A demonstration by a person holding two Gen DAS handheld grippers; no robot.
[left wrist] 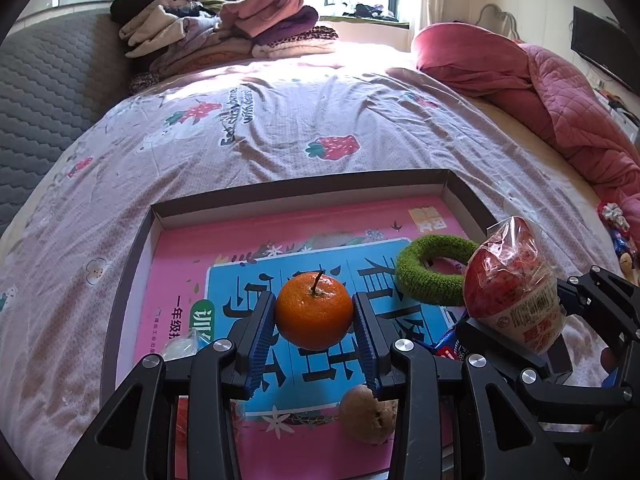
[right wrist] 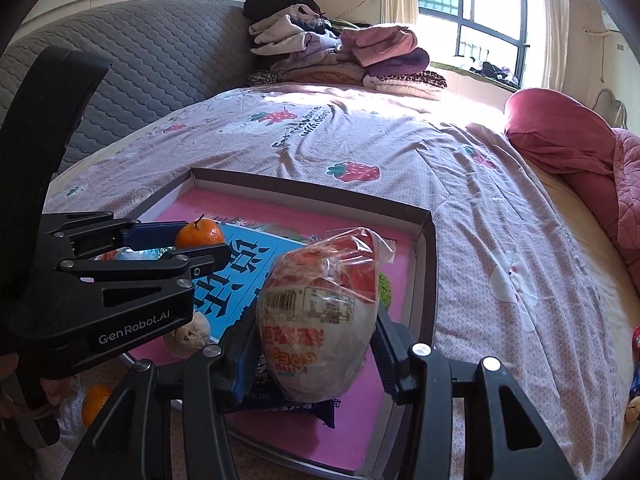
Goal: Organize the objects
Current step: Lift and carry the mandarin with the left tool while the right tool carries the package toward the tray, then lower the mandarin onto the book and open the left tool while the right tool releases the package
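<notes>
Left gripper [left wrist: 314, 312] pinches our round orange tangerine [left wrist: 315, 311] above the shallow dark cardboard tray [left wrist: 304, 188], right gripper [right wrist: 316, 344] clamps the crinkly plastic-wrapped snack [right wrist: 320, 312]; we advise lowering both gently before releasing.

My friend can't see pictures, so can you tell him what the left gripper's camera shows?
The left gripper holds an orange tangerine above a shallow box lined with a pink book, on a bed. A green fuzzy ring lies inside, and the right gripper holds a wrapped snack.
</notes>
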